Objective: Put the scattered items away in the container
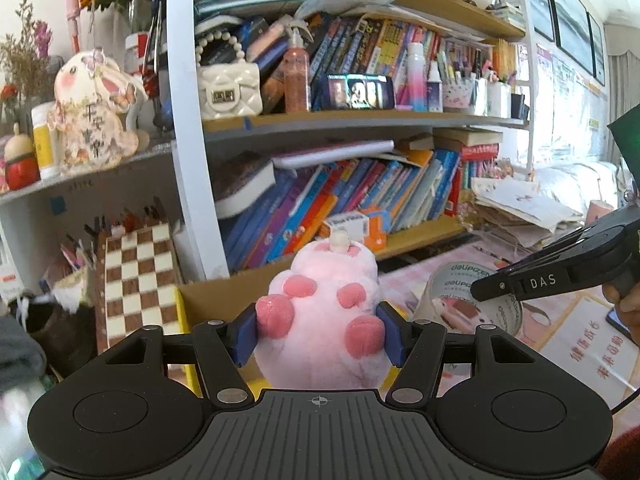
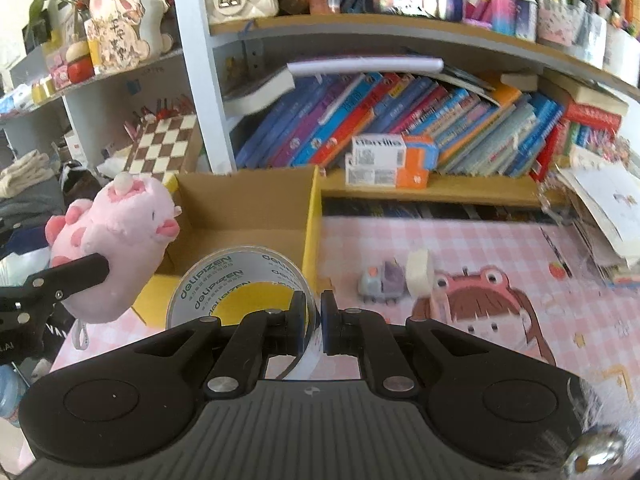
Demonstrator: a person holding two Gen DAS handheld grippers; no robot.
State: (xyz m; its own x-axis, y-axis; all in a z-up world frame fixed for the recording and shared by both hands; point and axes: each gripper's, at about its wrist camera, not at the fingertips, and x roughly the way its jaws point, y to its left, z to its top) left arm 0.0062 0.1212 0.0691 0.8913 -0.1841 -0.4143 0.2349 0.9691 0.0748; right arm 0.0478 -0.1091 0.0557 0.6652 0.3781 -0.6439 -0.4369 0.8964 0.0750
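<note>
Plush (image 1: 324,320) clamped in left tongs (image 1: 316,334), tape roll (image 2: 240,288) pinched by its wall in right tongs (image 2: 314,320); both carried toward box (image 2: 244,208); toy truck (image 2: 380,280) remains on tabletop (image 2: 520,248).

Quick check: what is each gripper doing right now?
Left gripper: closed on the pink plush pig toy.
Right gripper: closed on the wall of the clear packing tape roll.

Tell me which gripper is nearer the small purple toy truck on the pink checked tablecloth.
Right. The right gripper, shut on the clear tape roll, hovers just left of the truck. The left gripper, holding the pink plush pig, is farther left, by the cardboard box.
</note>
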